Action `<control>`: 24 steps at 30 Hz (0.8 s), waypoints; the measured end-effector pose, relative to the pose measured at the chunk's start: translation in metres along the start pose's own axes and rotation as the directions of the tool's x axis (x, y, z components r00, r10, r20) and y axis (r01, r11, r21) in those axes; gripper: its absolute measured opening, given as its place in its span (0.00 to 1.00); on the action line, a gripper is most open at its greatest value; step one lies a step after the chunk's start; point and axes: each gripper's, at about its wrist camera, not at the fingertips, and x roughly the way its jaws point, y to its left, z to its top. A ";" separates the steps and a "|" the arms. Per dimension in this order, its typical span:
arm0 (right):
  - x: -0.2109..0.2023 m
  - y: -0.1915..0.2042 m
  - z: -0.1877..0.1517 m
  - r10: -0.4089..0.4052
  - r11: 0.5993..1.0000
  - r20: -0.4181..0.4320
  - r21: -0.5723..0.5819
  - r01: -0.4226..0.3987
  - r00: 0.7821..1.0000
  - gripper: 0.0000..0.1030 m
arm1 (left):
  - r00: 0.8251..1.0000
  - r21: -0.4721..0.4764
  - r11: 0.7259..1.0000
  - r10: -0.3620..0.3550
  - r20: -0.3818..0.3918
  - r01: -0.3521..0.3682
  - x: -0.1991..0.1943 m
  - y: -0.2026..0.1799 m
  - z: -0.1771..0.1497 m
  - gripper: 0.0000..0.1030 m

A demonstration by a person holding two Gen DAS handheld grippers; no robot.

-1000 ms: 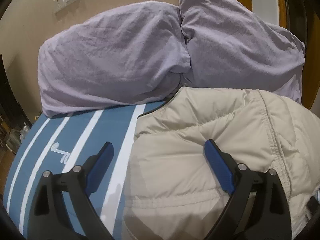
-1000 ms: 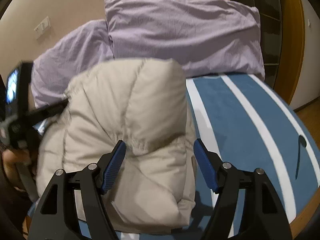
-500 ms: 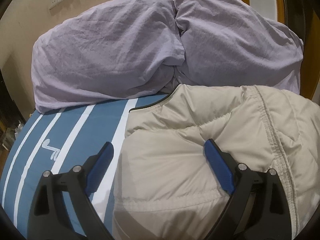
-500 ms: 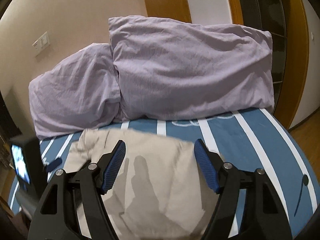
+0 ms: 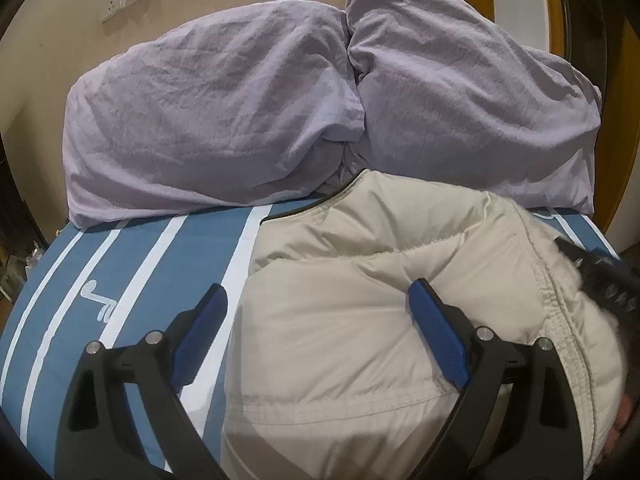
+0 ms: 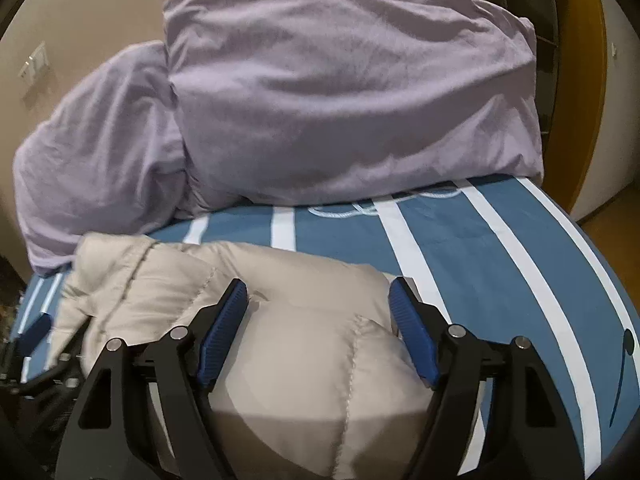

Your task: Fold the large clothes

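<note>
Beige puffer jacket (image 5: 352, 320) lies on the blue-and-white striped bedsheet (image 5: 132, 280), bunched into a thick folded bundle just short of the two lilac pillows (image 5: 224, 120) at the head of the bed.

Starting at the tongs: the left gripper (image 5: 316, 328) hangs over the jacket's left edge with its blue-padded fingers (image 5: 436, 340) spread wide, one above the bare sheet and the other above the quilted fabric, clamping nothing. The right gripper (image 6: 318, 320) is likewise spread wide, its fingers (image 6: 224, 332) straddling a puffed quilted panel of the jacket (image 6: 288, 340) without pinching it; whether the pads brush the cloth I cannot tell.

What has just changed is plain from the right side: a second ago a tall flap of the jacket stood lifted in front of that gripper, and half a second ago it was dropping. Now it lies down on the rest of the garment, and the right gripper has come lower and closer over it. On the left, the view has barely shifted, though the other tool's dark body now shows blurred at the right edge.

That suggests one fold has just been laid over and released. The bundle looks lumpy and springy, so it probably wants pressing flat or another fold before it counts as tidy, and the padding may well puff back open.
</note>
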 end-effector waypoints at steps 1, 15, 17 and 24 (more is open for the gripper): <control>0.003 0.000 -0.002 -0.012 1.000 -0.004 -0.002 0.012 1.000 0.73 | 1.000 -0.001 1.000 0.001 0.001 -0.001 0.000 0.000 0.000 0.90; 0.037 0.002 -0.008 -0.039 0.999 -0.118 -0.021 0.037 0.992 0.78 | 1.000 -0.007 1.000 0.008 -0.024 -0.008 0.006 0.000 0.002 0.91; 0.038 0.002 -0.008 -0.038 0.999 -0.120 -0.017 0.036 0.992 0.79 | 1.000 -0.007 1.000 0.005 -0.025 -0.005 0.007 0.000 0.002 0.91; 0.040 0.001 -0.007 -0.032 0.999 -0.125 -0.009 0.032 0.992 0.79 | 1.000 -0.008 1.000 0.002 -0.027 -0.002 0.007 -0.001 0.002 0.91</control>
